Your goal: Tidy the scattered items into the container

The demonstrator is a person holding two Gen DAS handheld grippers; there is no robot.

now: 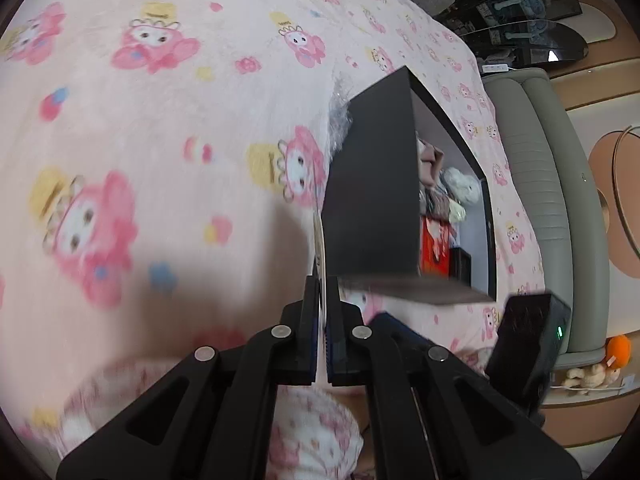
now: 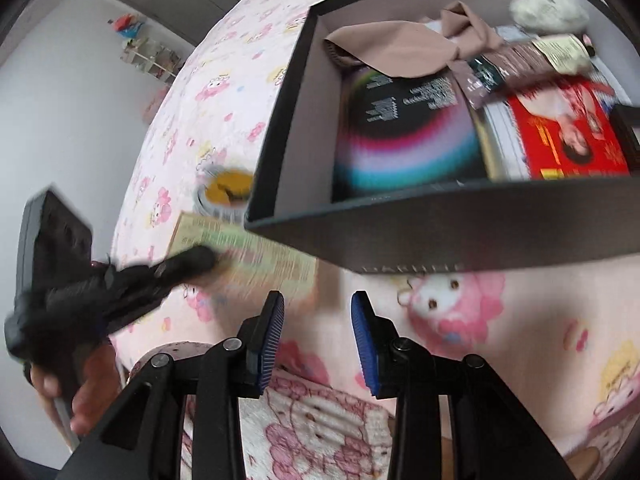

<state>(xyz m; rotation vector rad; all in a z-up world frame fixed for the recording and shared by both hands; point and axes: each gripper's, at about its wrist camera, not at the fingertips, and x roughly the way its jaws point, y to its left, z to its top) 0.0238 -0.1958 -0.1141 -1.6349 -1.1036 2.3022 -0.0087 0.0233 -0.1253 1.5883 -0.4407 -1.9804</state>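
Black box (image 2: pixel 440 240) on the pink bedspread (image 1: pixel 140 120) already holds most items — left gripper (image 1: pixel 323 300) is clamped on a card (image 2: pixel 256 252) near it; right gripper (image 2: pixel 318 312) gapes empty; a cup (image 2: pixel 226 196) remains out.

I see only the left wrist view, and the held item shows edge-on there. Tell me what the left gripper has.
Observer: The left gripper pinches a flat, pale green printed card at one end.
Operator: Report anything lying outside the box.
Observer: A tape roll with a yellow centre lies on the blanket, by the left corner of the box.
Operator: Say whether the right gripper is free.
Observer: The right gripper is open, with nothing between its pads.
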